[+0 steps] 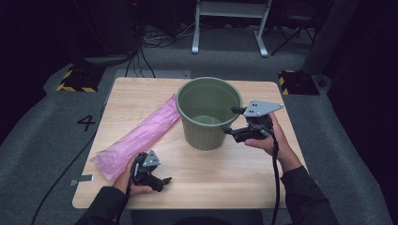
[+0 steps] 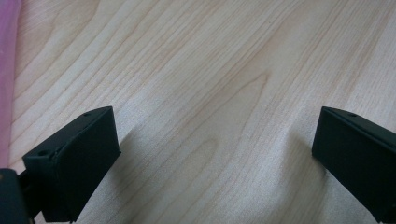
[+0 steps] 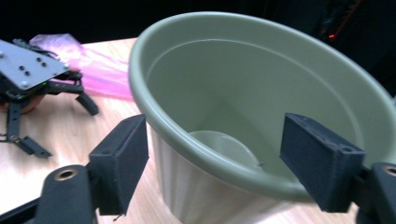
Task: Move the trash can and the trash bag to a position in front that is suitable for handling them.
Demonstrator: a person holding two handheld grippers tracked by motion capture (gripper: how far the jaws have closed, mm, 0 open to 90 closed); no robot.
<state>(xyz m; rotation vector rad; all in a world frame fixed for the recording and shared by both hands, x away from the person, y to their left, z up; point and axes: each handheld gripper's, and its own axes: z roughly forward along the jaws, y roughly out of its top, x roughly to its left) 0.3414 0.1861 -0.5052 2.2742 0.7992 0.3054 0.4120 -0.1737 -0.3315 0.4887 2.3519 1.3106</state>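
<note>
a green bucket (image 1: 209,112) stands upright near the middle of the high view, slightly above center, on a wooden table (image 1: 225,183). a pink plastic bag (image 1: 136,138) lies rolled up at the left of that view, running from the bucket's left side, where it touches or nearly touches the wall, down toward the lower left.

the right gripper (image 1: 234,120) sits just right of the bucket, held in the person's right hand (image 1: 270,138), with its jaws pointing left at the bucket's rim. in the right gripper view the jaws stand wide apart, one outside the rim at the lower left and one over the bucket's mouth at the lower right; the near rim (image 3: 224,165) passes between them, and the pads do not press on it, so the grip is released. the bucket's inside looks bare.

the left gripper (image 1: 162,180) rests low at the lower left of the high view, in the left hand (image 1: 133,180), just beside the lower end of the bag. in the left gripper view its jaws are spread wide over bare wood, with nothing between them, and a strip of pink bag shows at the left edge.
</note>
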